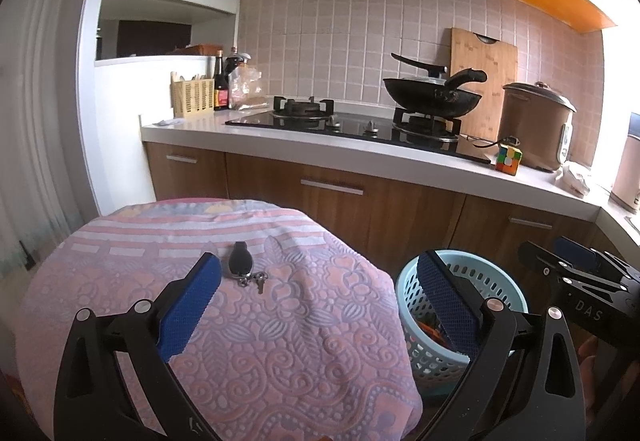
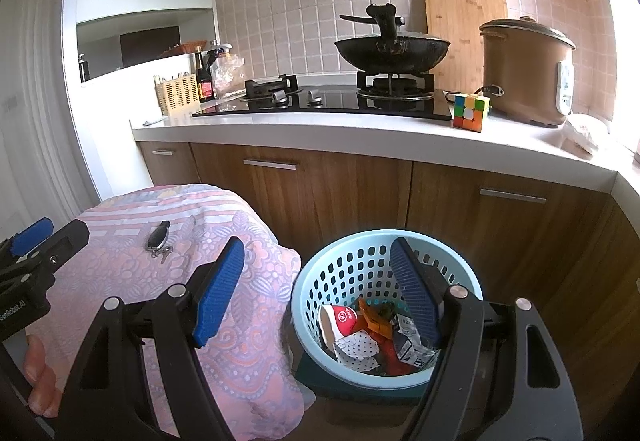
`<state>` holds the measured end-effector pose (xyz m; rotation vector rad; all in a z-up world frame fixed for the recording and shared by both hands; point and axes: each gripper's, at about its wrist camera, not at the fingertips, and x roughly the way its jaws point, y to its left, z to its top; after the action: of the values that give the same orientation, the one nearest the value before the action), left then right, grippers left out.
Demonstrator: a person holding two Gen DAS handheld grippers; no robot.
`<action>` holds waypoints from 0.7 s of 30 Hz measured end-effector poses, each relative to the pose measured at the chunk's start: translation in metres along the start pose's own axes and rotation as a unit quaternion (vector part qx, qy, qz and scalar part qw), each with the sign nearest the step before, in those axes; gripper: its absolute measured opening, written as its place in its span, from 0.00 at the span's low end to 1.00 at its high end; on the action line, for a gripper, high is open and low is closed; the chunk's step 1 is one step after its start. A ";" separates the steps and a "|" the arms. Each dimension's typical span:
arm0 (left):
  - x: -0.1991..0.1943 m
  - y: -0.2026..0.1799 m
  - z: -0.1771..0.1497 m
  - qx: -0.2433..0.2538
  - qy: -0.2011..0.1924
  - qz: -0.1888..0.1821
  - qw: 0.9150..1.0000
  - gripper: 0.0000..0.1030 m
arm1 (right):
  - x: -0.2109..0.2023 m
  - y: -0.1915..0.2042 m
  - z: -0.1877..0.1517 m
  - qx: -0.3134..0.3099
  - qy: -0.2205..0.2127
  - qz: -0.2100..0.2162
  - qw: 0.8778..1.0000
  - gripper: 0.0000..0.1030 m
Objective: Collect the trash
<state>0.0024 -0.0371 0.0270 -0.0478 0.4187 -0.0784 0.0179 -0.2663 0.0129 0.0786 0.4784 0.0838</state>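
A light blue perforated basket (image 2: 340, 265) stands on the floor beside a small table under a pink patterned cloth (image 1: 248, 321). Several pieces of trash (image 2: 372, 337) lie inside it: a red and white cup, spotted paper, orange scraps. The basket also shows in the left wrist view (image 1: 416, 325). My left gripper (image 1: 320, 293) is open and empty above the cloth's right part. My right gripper (image 2: 316, 281) is open and empty above the basket's left rim. A black key fob with keys (image 1: 240, 265) lies on the cloth, also in the right wrist view (image 2: 158, 237).
A white kitchen counter (image 2: 360, 137) with wooden cabinets runs behind. On it stand a gas hob with a black wok (image 2: 392, 49), a brown rice cooker (image 2: 524, 69), a colour cube (image 2: 471, 111), a cutting board, bottles and a utensil holder (image 1: 192, 97).
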 end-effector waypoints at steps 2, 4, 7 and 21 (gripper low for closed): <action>-0.001 0.000 0.001 0.000 -0.002 0.001 1.000 0.93 | -0.002 0.001 0.000 -0.001 -0.001 0.000 1.000 0.69; -0.003 0.000 0.001 0.000 -0.003 0.001 1.000 0.93 | -0.004 0.002 0.000 -0.001 -0.002 0.000 1.000 0.69; -0.005 -0.001 0.001 0.001 -0.006 0.001 1.000 0.93 | -0.007 0.002 0.000 0.000 -0.004 0.000 1.000 0.69; -0.003 -0.006 -0.002 0.012 0.006 0.003 1.000 0.93 | -0.010 0.000 0.000 0.005 -0.005 -0.008 1.000 0.70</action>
<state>-0.0014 -0.0433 0.0265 -0.0221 0.4302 -0.0773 0.0090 -0.2678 0.0175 0.0851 0.4691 0.0661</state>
